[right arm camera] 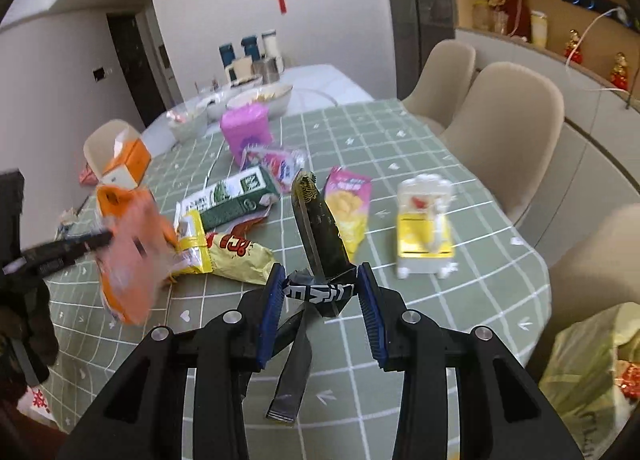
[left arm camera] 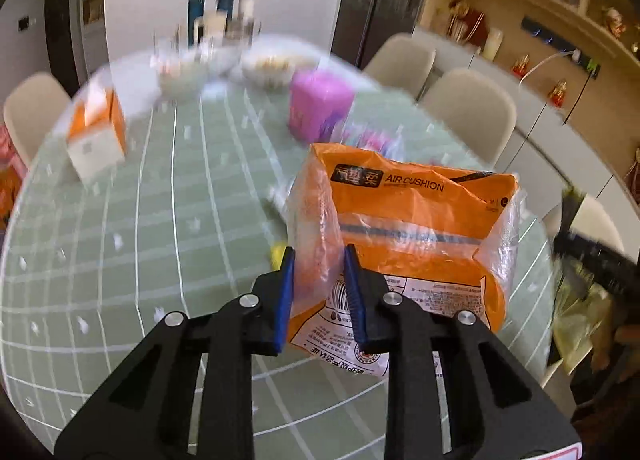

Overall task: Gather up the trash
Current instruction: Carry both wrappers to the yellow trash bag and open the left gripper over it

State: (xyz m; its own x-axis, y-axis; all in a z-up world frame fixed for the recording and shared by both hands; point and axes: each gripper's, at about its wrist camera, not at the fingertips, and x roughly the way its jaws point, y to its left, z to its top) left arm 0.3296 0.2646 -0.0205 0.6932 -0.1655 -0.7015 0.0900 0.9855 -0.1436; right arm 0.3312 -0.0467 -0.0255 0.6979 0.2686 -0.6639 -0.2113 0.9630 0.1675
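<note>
My left gripper [left arm camera: 319, 260] is shut on an orange "AIR CUSHION" plastic package [left arm camera: 420, 228] and holds it above the green checked table [left arm camera: 140, 220]. The same package [right arm camera: 128, 256] shows blurred at the left of the right wrist view. My right gripper [right arm camera: 320, 280] is shut on a crumpled black and gold wrapper [right arm camera: 320, 236] that stands up between the blue pads. More trash lies on the table: a yellow snack bag [right arm camera: 236, 256], a green and white packet [right arm camera: 236, 200], a pink and yellow packet [right arm camera: 350, 208] and a pink and white wrapper [right arm camera: 280, 166].
A pink box [right arm camera: 246, 132], an orange and white box [right arm camera: 126, 164], a yellow and white holder [right arm camera: 426, 232] and bowls [right arm camera: 260, 100] stand on the table. Beige chairs [right arm camera: 508, 132] line the right side. A yellow-green bag [right arm camera: 588, 372] sits at lower right.
</note>
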